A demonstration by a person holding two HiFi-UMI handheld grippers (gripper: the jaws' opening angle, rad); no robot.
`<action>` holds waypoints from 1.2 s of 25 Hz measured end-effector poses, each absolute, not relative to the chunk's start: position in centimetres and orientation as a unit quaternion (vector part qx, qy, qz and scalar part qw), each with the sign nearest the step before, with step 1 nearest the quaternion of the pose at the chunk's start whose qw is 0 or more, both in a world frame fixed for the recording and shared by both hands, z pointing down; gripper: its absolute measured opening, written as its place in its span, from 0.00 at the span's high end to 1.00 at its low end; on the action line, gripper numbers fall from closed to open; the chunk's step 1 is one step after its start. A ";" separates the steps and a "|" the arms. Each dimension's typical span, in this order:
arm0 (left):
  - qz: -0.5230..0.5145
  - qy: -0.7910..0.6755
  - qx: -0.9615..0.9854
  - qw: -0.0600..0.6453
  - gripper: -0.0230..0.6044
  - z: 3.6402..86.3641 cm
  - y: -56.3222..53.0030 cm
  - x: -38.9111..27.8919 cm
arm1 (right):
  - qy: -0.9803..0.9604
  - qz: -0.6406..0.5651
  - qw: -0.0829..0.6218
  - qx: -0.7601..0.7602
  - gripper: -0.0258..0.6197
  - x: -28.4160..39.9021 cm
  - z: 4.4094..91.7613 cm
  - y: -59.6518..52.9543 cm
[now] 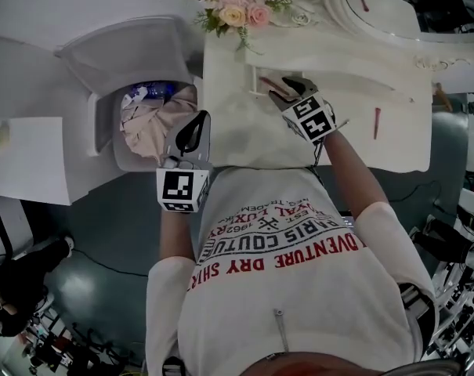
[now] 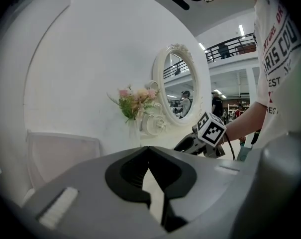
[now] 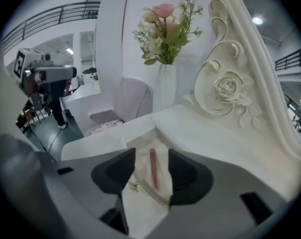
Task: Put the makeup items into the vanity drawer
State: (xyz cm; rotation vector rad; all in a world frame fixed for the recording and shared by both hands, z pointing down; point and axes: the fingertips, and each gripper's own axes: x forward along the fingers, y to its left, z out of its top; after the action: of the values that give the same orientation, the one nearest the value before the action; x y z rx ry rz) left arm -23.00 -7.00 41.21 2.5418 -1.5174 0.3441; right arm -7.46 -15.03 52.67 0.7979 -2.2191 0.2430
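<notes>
The vanity drawer (image 3: 140, 131) stands open in the white vanity top (image 1: 354, 124). A pink makeup pencil (image 3: 153, 167) lies on the drawer's floor. My right gripper (image 3: 151, 156) hovers over it, open, with the pencil between the jaws and the pads clear of it. In the head view the right gripper (image 1: 287, 91) is at the drawer (image 1: 256, 92). A red makeup stick (image 1: 377, 122) lies on the vanity top to the right. My left gripper (image 1: 192, 131) is shut and empty, off the vanity's left edge. Its own view shows the left gripper's (image 2: 149, 151) tips meeting.
A vase of flowers (image 1: 233, 8) and an ornate oval mirror (image 1: 378, 10) stand at the back of the vanity. A chair (image 1: 135, 53) with pink cloth (image 1: 150, 120) on its seat is to the left. A white side table (image 1: 33, 159) stands further left.
</notes>
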 end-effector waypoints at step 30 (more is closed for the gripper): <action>0.148 -0.353 0.918 0.100 0.95 43.1 -10.5 -2.5 | -0.720 0.319 0.311 0.532 0.59 17.0 59.3 -6.2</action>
State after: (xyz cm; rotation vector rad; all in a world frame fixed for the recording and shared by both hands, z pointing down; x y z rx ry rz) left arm -2.52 -10.49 43.10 2.7141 -1.0441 0.4383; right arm 16.96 -6.24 59.27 1.4057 -1.9013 0.8416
